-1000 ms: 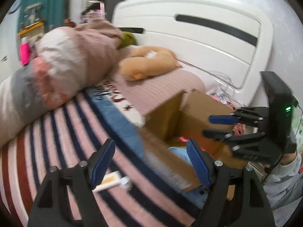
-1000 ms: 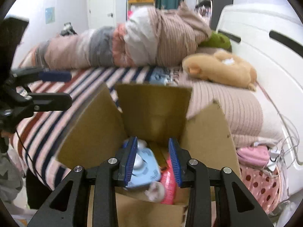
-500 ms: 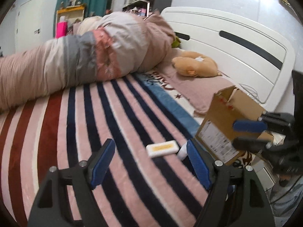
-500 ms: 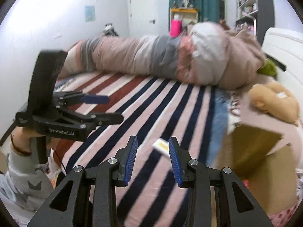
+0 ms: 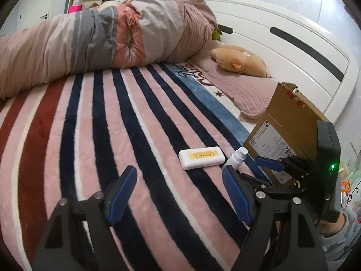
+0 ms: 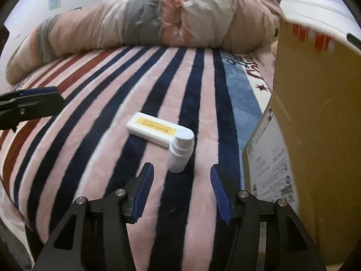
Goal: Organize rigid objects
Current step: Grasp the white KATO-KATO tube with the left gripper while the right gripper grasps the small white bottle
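Observation:
A white flat case with a yellow label (image 5: 201,157) (image 6: 151,128) lies on the striped blanket. A small white spray bottle (image 6: 181,152) (image 5: 234,158) lies beside it, touching its right end. My right gripper (image 6: 181,192) is open and empty, just short of the bottle. My left gripper (image 5: 178,194) is open and empty, a little short of the case. The brown cardboard box (image 5: 284,133) (image 6: 315,113) stands at the right edge of the bed.
A rolled pink and grey duvet (image 5: 101,36) lies along the far side of the bed. A tan plush toy (image 5: 239,62) rests on a pink pillow by the white headboard (image 5: 293,45). The other gripper shows in each view, the right one (image 5: 268,164) and the left one (image 6: 45,99).
Both grippers have swung away from the box and down toward the blanket. My right gripper's jaws have opened wider. The case and bottle now lie just ahead of them.

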The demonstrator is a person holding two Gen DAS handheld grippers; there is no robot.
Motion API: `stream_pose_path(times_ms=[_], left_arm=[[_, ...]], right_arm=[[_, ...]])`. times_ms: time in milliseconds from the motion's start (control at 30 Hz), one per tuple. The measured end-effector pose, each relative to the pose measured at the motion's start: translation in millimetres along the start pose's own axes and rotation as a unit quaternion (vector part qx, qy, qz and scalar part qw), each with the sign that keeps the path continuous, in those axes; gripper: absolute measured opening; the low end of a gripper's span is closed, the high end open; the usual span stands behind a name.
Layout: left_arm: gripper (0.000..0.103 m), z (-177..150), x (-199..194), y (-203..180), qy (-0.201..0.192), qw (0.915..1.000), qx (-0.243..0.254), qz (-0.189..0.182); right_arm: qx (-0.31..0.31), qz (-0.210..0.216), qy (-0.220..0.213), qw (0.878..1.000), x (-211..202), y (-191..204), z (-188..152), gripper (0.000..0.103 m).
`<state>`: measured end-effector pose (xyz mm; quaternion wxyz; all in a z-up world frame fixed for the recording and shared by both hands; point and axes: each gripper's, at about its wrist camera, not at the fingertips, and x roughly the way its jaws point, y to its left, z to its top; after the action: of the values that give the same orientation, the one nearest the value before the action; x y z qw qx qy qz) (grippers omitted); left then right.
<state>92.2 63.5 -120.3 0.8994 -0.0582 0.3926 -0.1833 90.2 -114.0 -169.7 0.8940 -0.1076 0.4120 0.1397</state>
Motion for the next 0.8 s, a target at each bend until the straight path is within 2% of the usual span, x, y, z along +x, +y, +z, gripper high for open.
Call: stream_pose_path(times_ms=[133,200,233,267,367,467,600,667,733,800], left_arm=[[0.075,3.5,16.6,-1.0,0.012,0.9999,0.001,-0.002],[0.075,5.8,26.8,-0.2,0.018,0.9998,0.001,-0.003],[0.075,6.3,30.8,-0.1,0.021,0.9998,0.002,-0.003],[0.075,7.6,37.8,-0.3,0.025,0.9997,0.004,-0.003],[0.075,10.1,55.3,-0.1,0.034,0.9993,0.009,-0.013],[0.075,14.0,81.9,-1.3,0.05,0.9981,0.013,-0.034],[0.075,18.0,120.5,-13.0,0.075,0.9919,0.036,-0.096],[0.075,18.0,133.5,-21.3,0.081,0.9893,0.064,-0.104],[0.075,19.0,138.4,-23.7,0.082,0.987,0.078,-0.114],[0.075,20.0,135.7,-19.5,0.083,0.9856,0.069,-0.13]], right_arm=[[0.012,0.014,-0.006,1.0,17.5,-8.7,2.8,0.048],[0.008,0.025,-0.008,1.0,25.2,-9.7,3.7,0.044],[0.004,0.029,-0.013,0.999,27.2,-9.2,4.2,0.03],[-0.001,0.035,-0.018,0.999,28.4,-8.4,4.7,0.021],[-0.009,0.039,-0.036,0.999,24.5,-9.3,2.9,0.021],[-0.009,0.047,-0.031,0.998,22.0,-10.5,1.1,0.021],[-0.016,0.057,-0.025,0.998,19.5,-9.6,-2.9,0.021],[-0.02,0.059,-0.027,0.998,18.3,-9.7,-5.0,0.021],[-0.019,0.061,-0.026,0.998,18.5,-9.9,-5.2,0.02],[-0.017,0.064,-0.026,0.997,17.2,-10.9,-6.1,0.02]])
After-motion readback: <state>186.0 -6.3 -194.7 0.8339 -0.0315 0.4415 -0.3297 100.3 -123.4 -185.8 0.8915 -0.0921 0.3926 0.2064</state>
